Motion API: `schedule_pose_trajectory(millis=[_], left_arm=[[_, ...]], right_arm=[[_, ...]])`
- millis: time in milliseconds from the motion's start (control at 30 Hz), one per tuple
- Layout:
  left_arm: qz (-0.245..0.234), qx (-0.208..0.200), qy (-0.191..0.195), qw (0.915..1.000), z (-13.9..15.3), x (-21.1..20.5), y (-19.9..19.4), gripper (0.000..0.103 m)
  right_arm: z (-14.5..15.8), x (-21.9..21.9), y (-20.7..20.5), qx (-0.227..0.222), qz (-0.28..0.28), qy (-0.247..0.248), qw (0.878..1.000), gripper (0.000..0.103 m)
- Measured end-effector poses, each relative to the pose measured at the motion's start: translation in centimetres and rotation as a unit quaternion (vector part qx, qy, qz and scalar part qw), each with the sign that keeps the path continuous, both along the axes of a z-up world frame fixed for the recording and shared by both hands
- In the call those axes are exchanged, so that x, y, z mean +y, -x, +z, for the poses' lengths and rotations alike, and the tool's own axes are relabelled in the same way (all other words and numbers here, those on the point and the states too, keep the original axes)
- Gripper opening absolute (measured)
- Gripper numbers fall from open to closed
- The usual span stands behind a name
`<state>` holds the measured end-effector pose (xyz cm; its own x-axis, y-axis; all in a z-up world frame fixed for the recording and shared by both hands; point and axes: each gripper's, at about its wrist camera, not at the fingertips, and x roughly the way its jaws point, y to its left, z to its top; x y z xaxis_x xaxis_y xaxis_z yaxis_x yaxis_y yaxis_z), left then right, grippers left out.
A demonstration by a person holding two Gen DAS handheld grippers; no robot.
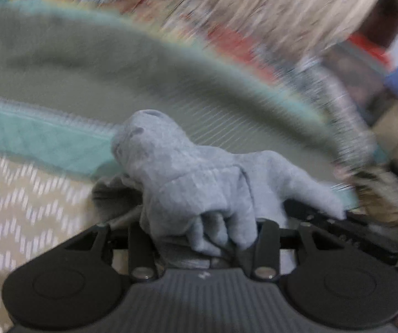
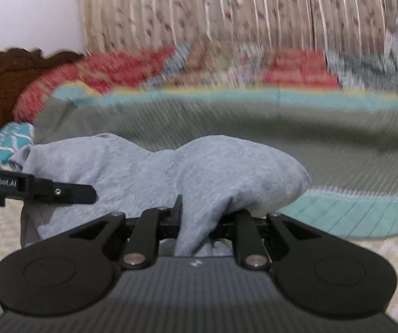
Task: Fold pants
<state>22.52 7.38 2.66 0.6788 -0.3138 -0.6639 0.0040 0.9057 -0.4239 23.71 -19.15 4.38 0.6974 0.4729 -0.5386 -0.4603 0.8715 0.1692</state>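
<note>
Pants (image 2: 154, 172) bunched and lifted, clamped in left gripper (image 1: 215, 238) and right gripper (image 2: 199, 230); ahead, bed (image 2: 254, 127); no fold laid yet, likely early.

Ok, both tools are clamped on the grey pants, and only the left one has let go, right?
No. The left tool also has the grey pants bunched between its fingers, as the left wrist view shows. The right tool grips them too.
</note>
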Motion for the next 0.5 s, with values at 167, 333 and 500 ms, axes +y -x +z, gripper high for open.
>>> schedule_pose_trajectory(millis=[167,333,500], left_arm=[[0.063,0.056,-0.014,0.9963,-2.7,0.3,-0.7,0.073],[0.078,0.021,-0.072,0.9941,1.4,0.0,3.1,0.077],[0.081,-0.002,-0.115,0.9901,4.4,-0.8,9.2,0.084]], right_arm=[[-5.5,0.8,-2.5,0.083,-0.091,0.044,0.991,0.071],[-3.2,-2.0,0.5,0.074,-0.135,0.019,0.988,0.083],[-1.0,-4.3,8.0,0.054,-0.171,-0.012,0.984,0.089]])
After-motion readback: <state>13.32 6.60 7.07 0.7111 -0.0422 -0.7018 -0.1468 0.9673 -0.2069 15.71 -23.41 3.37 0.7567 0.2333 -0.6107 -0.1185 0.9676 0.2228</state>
